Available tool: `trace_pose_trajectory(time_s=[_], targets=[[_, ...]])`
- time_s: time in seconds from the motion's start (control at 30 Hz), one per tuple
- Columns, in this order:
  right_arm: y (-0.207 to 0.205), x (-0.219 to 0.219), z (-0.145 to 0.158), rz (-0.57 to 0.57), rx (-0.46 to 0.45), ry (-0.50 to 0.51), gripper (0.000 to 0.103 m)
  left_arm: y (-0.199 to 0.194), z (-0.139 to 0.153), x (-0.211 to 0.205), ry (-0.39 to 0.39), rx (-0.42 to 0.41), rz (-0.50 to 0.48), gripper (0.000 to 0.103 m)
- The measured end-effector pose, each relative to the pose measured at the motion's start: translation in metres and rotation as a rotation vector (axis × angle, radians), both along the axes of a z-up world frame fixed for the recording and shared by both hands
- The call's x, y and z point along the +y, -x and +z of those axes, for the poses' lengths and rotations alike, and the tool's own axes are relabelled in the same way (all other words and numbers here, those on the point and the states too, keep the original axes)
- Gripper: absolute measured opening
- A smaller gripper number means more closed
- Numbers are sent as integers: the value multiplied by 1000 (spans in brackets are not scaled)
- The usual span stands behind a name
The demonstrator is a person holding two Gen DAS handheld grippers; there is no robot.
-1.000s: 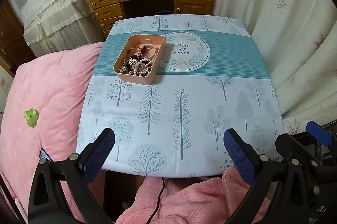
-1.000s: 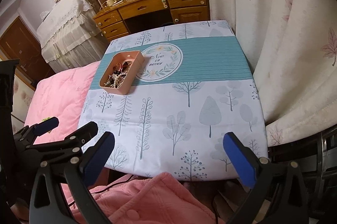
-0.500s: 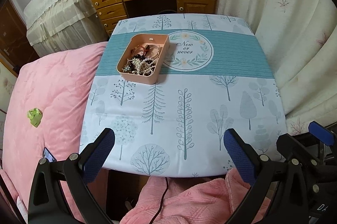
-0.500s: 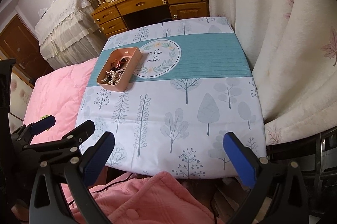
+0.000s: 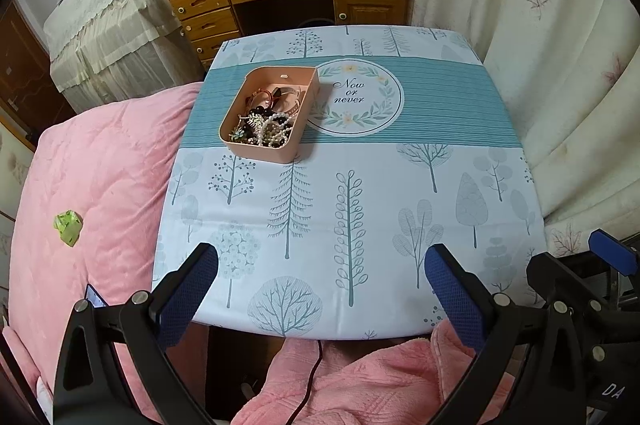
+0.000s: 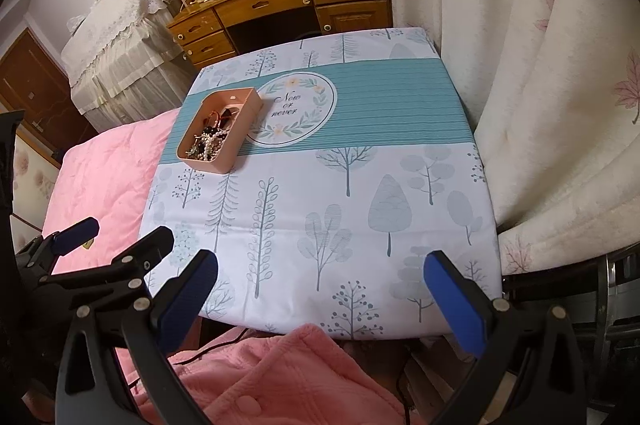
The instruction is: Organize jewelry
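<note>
Pink plastic forms the open tray [image 5: 276,149] that holds the jewelry [image 5: 264,129], a tangle of pearl strands, dark beads and bangles heaped toward its near end. The tray stands on the far left part of the bench [image 5: 360,217], on the teal band of the tree-printed cloth, just beside the round "Now or never" emblem [image 5: 354,97].

The left gripper [image 5: 320,279] hangs over the near edge of the bench with its blue-padded fingers [image 5: 188,297] spread wide and nothing between them; the tray lies well ahead of it, slightly to the left. The right gripper [image 6: 318,283] is likewise spread wide and empty above the near edge, with the tray [image 6: 220,165] well ahead and clearly off to its left. In the right wrist view the left gripper [image 6: 116,239] shows at the lower left, beside the pink quilt [image 6: 108,177].
</note>
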State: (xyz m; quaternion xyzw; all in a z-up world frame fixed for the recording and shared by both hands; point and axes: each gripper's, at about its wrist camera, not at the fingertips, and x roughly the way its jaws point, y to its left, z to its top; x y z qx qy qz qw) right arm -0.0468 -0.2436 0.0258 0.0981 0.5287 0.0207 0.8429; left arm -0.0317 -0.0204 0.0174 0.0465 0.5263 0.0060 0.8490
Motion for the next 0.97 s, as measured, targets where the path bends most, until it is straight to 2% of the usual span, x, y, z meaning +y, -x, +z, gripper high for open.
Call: trace_pose_trajectory(time_s=[0.97], targets=[[-14, 0, -1, -16, 22, 32, 103, -14, 4, 7, -4, -23, 5, 102]])
